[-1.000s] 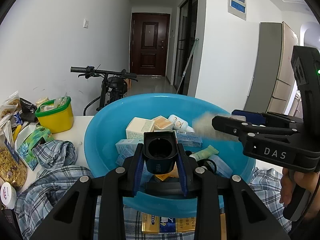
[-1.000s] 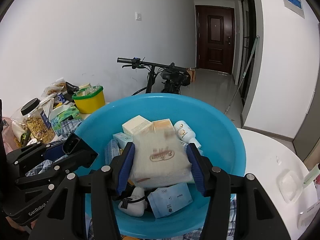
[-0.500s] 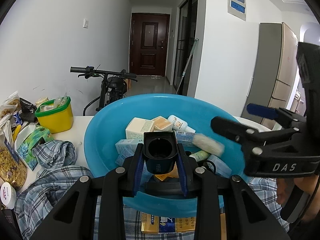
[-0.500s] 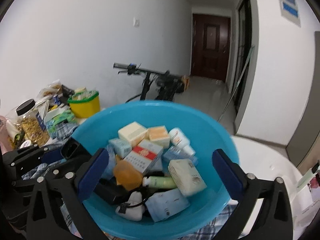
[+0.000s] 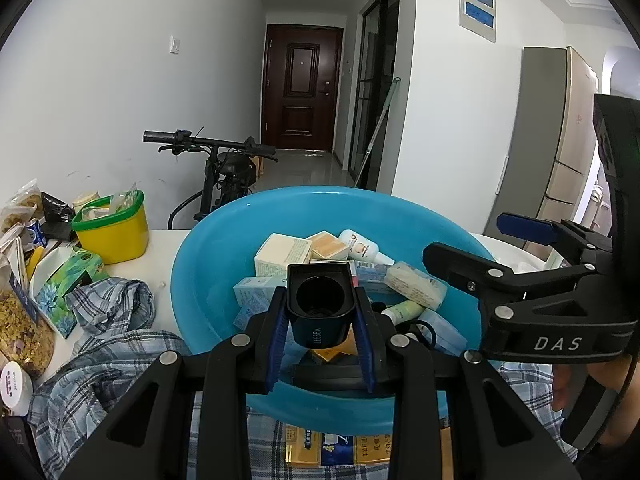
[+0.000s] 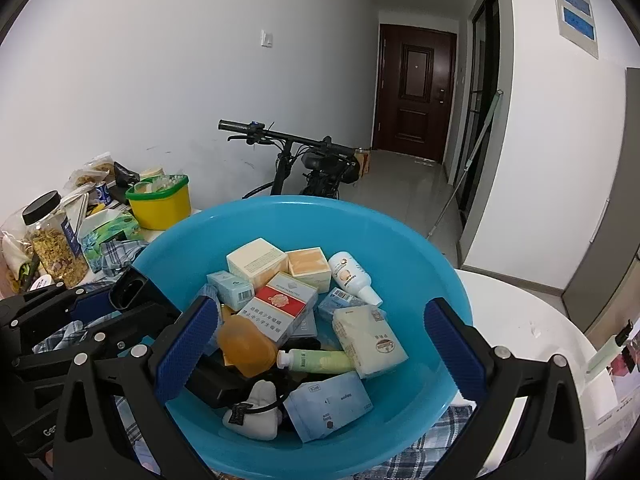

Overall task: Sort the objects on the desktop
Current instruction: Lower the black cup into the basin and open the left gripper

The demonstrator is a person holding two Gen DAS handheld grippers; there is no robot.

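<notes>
- Right now, nearest to me, my left gripper (image 5: pixel 320 344) has its blue pads clamped on a small black square-mouthed plastic cap-like container (image 5: pixel 320 306), hollow end up, held over the near rim of the round blue plastic basin (image 6: pixel 384 220).
- My right gripper (image 6: pixel 320 344) hangs over the same near rim with its jaws spread wide and nothing between them.
- Just inside the basin below it lie a white soft tissue pack (image 6: pixel 368 340), a pale green tube (image 6: pixel 316 360), an amber rounded bottle (image 6: pixel 246 346) and a light blue pouch (image 6: pixel 330 404).
- Further into the basin sit a red-and-white cigarette box (image 6: pixel 280 306), cream cartons and a white squeeze bottle (image 6: pixel 352 276), all loosely heaped.
- Left of the basin, a checked blue shirt (image 5: pixel 112 312) sprawls on the white table, with a yellow tub with a green rim (image 5: pixel 112 228) beyond it.
- Risks as I judge them: the container is held only by its side walls, so it could slip or tip when let go and roll off the heap; the pile may slide; and the two grippers sit close together over the basin, so a careless swing could knock them together.
</notes>
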